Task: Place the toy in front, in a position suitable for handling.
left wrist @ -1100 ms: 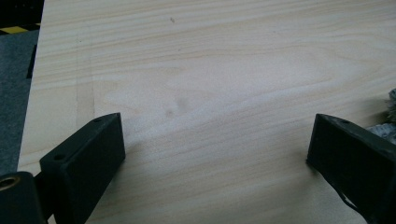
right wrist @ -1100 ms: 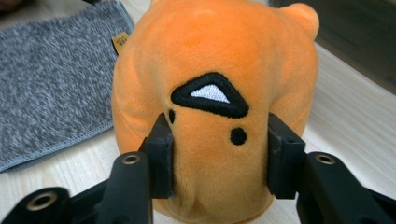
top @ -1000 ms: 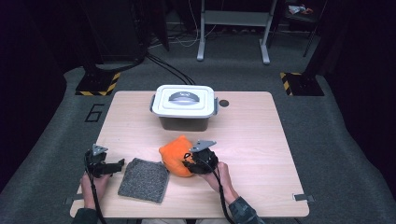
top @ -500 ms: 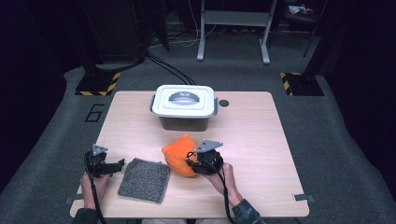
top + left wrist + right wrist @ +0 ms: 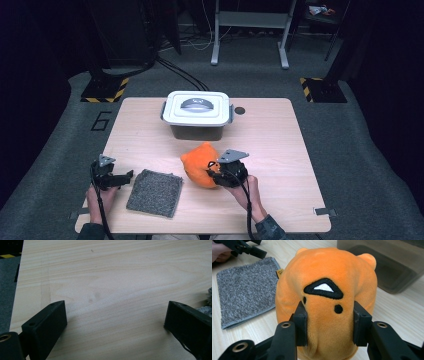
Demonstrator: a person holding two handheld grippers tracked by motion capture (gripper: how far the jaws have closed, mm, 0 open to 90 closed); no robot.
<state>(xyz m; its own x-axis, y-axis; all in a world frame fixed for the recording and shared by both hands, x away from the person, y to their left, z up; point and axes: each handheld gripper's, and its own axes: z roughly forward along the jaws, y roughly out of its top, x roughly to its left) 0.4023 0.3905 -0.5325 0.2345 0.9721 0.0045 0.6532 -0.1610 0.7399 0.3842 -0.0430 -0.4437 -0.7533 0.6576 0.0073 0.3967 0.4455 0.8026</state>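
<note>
The right tongs [image 5: 329, 326] are clamped on a soft orange plush toy with small round ears and a stitched black-and-white triangle on its face [image 5: 325, 290]; the pads press in on both flanks low down, and the fabric bulges between them; in the high view the toy [image 5: 199, 162] sits near the middle of the pale wooden tabletop [image 5: 280, 145], in front of a grey plastic storage box with a white clip-on lid [image 5: 197, 114]. A grey terry cloth, roughly square [image 5: 155, 192], lies flat just to the toy's left; the left tongs [image 5: 125, 176] rest beside that cloth's left edge, spread wide with nothing but bare wood between them.

The worry, to my eye, is the grip itself; plush gives under pressure, so a squeeze this low could let the toy sag or slide out once it is carried; a quick swing would make that likelier. The box lid looks shut; if the toy is meant to go inside, the free tongs have to open it first, or the toy will simply bump the lid. The cloth is close enough to be dragged along by a low pass.
</note>
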